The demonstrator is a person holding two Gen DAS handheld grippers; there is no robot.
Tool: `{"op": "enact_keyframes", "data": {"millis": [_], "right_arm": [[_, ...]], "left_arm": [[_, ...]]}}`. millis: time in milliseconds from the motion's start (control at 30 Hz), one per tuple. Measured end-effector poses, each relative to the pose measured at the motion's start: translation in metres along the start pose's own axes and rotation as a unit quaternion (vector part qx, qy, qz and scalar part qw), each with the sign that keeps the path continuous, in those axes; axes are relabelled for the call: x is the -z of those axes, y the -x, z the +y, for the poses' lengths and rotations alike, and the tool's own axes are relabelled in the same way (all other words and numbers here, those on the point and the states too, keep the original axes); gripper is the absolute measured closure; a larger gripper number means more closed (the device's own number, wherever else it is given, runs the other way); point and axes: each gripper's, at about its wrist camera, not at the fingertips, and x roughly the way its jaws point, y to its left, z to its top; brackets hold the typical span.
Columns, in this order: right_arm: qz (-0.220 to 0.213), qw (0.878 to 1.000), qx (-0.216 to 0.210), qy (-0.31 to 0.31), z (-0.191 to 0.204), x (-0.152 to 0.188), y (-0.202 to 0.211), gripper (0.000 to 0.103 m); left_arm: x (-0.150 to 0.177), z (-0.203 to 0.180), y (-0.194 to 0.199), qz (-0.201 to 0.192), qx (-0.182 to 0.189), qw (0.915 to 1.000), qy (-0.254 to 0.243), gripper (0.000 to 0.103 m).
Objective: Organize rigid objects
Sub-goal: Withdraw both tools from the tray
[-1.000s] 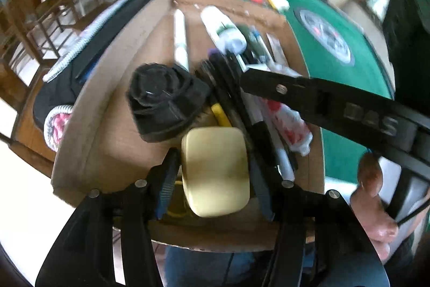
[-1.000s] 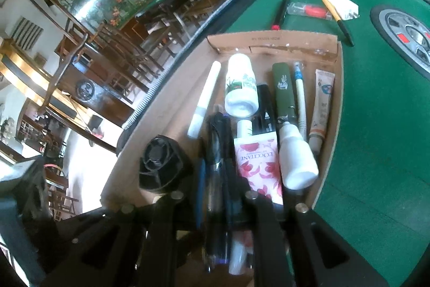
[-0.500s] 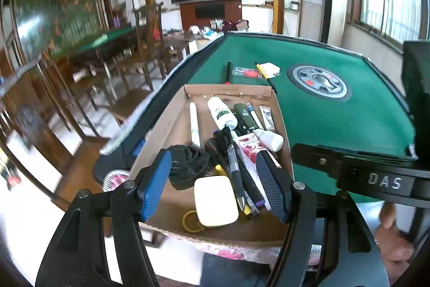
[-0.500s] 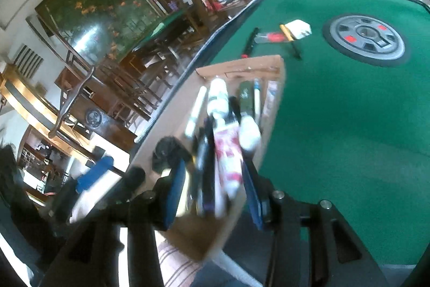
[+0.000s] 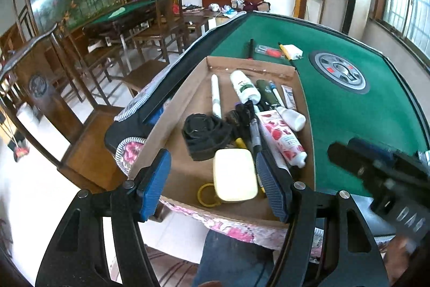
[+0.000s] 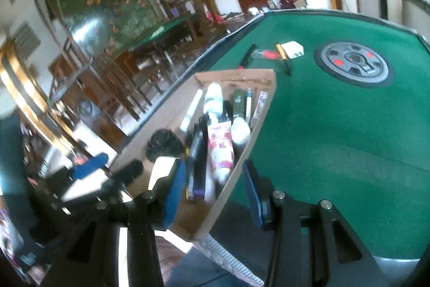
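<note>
Fingers (image 5: 154,176) parted before cardboard tray (image 5: 188,104) crowded with tubes.

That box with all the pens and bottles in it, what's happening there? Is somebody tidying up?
A person holds a gripper in each hand over a cardboard tray on the green game table. The tray already holds pens, a white bottle, a rose-print tube, a pale yellow case and a black cap. The left gripper and right gripper are both open and hold nothing. A few things lie on the felt beyond the tray, like a black pen.
</note>
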Motion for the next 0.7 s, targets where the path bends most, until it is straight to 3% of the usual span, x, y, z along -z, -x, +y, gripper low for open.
{"op": "enact_keyframes", "data": {"millis": [167, 433, 633, 700], "right_arm": [[0.016, 1.000, -0.006, 0.019, 0.011, 0.005, -0.011, 0.059], [0.027, 0.999, -0.008, 0.025, 0.019, 0.007, -0.019, 0.059], [0.033, 0.999, -0.007, 0.026, 0.023, 0.006, -0.025, 0.059], [0.036, 0.999, -0.003, 0.026, 0.024, 0.006, -0.029, 0.059]], "left_arm": [[-0.001, 0.010, -0.004, -0.007, -0.020, 0.9998, 0.002, 0.036], [-0.006, 0.027, -0.015, -0.005, -0.012, 0.9995, 0.027, 0.036], [-0.010, 0.030, -0.022, -0.010, 0.019, 0.9996, 0.018, 0.036], [-0.010, 0.032, -0.018, -0.037, 0.034, 0.9986, 0.018, 0.036]]}}
